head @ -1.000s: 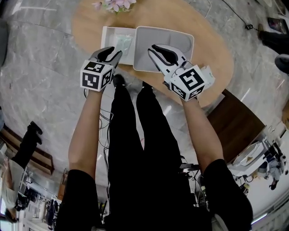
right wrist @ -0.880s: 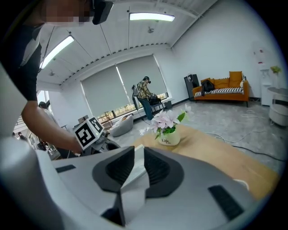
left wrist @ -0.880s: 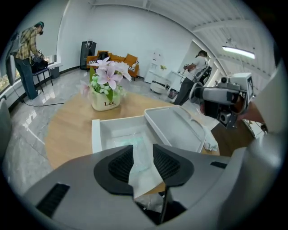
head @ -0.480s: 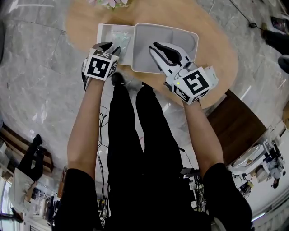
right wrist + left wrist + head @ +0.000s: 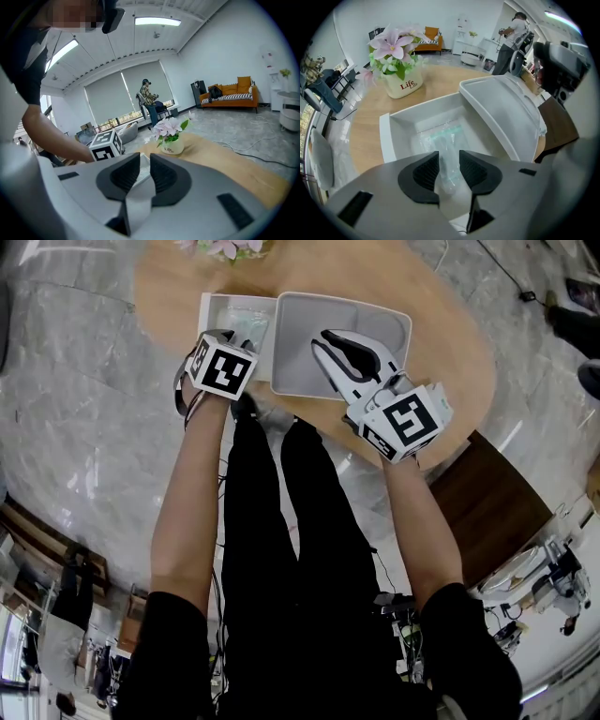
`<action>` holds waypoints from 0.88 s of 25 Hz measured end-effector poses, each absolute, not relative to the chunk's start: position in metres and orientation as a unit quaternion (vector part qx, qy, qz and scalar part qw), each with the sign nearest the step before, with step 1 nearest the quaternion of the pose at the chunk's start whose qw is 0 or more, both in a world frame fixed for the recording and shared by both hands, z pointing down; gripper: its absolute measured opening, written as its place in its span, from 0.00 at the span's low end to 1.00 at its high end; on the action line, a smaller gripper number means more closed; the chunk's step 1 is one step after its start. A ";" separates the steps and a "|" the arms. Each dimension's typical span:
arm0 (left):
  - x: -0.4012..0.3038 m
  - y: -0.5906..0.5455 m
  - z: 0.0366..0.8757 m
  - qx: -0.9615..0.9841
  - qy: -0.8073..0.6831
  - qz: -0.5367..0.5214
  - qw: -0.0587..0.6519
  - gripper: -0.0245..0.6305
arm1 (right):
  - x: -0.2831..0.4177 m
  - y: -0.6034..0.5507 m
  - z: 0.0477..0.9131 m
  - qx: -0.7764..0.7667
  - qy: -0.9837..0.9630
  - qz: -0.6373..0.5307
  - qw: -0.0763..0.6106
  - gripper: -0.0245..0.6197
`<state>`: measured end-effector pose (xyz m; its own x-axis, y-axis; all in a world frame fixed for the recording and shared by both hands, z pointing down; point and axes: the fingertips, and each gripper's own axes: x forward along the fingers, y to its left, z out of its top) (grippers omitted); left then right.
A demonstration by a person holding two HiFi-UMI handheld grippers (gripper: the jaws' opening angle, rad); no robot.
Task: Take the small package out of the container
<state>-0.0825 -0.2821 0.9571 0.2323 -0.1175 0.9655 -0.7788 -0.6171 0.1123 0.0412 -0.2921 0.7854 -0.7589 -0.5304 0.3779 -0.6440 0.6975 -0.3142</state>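
Observation:
The white container (image 5: 208,310) stands open on the round wooden table (image 5: 441,343). Its lid (image 5: 309,334) is tilted up on the right, with my right gripper (image 5: 342,348) shut on its edge; in the right gripper view a white sheet of lid sits between that gripper's (image 5: 145,176) jaws. The small clear package (image 5: 443,140), with a teal strip, lies inside the container (image 5: 386,136) beside the raised lid (image 5: 501,112). My left gripper (image 5: 449,168) reaches in, jaws close together on the package's near end. From above, the left gripper (image 5: 225,338) sits at the box's front edge beside the package (image 5: 251,326).
A white pot of pink flowers (image 5: 403,84) stands on the table behind the container, also at the top of the head view (image 5: 230,249). A dark brown cabinet (image 5: 497,502) is to the right of the table. People stand far off in the room.
My left gripper has moved forward and tipped down into the container, onto the package. The right gripper has kept hold of the lid, shifting only slightly.

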 end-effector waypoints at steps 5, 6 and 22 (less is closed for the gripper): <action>-0.078 -0.287 0.962 0.710 -0.305 0.553 0.310 0.26 | 0.048 -0.294 0.784 0.324 -0.911 0.220 0.128 0.15; -0.077 -0.287 0.962 0.708 -0.305 0.556 0.311 0.26 | 0.050 -0.294 0.784 0.324 -0.911 0.220 0.128 0.15; -0.070 -0.290 0.972 0.702 -0.291 0.583 0.288 0.11 | 0.056 -0.291 0.785 0.322 -0.911 0.223 0.130 0.15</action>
